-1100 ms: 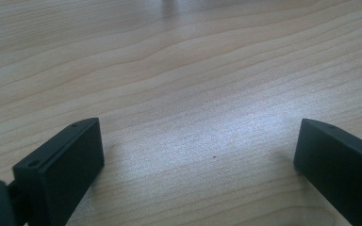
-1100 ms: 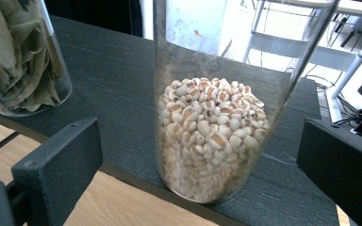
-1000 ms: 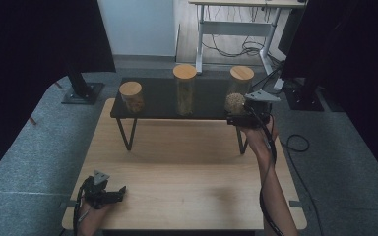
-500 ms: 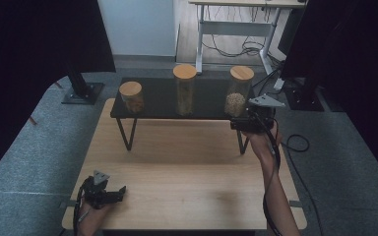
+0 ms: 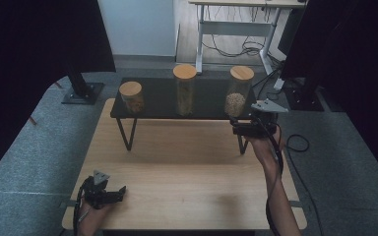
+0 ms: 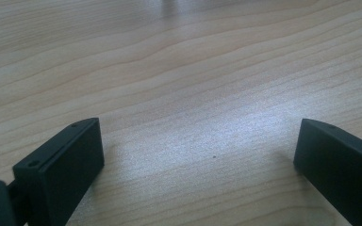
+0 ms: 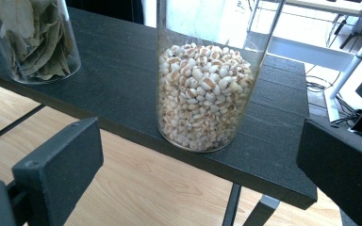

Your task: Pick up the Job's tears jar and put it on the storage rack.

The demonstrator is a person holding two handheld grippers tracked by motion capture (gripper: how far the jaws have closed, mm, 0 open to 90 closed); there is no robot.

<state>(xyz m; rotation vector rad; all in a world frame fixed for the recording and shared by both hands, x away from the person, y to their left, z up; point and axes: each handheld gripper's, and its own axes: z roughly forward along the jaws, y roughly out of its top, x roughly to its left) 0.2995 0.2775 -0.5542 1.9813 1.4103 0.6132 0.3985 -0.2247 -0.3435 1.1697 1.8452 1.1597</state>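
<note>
Right gripper view: right gripper (image 7: 200, 176), jaws spread and empty, faces the jar of pale grains (image 7: 206, 96) at the black bench's (image 7: 283, 155) right front edge; the reach looks underway, and closing in comes next. Left gripper (image 5: 106, 193) rests released on the table's (image 5: 187, 172) near-left corner

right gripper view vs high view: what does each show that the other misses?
Right gripper view alone: the single pale grains in the jar, the dried leaves in the next jar, and the open jaws of the right tongs either side of the grain jar, not touching it.

High view alone: the wooden lids, a third short jar, the left tongs low on the wooden table, and both forearms.

Both: the grain jar on the black shelf at its right end.
</note>
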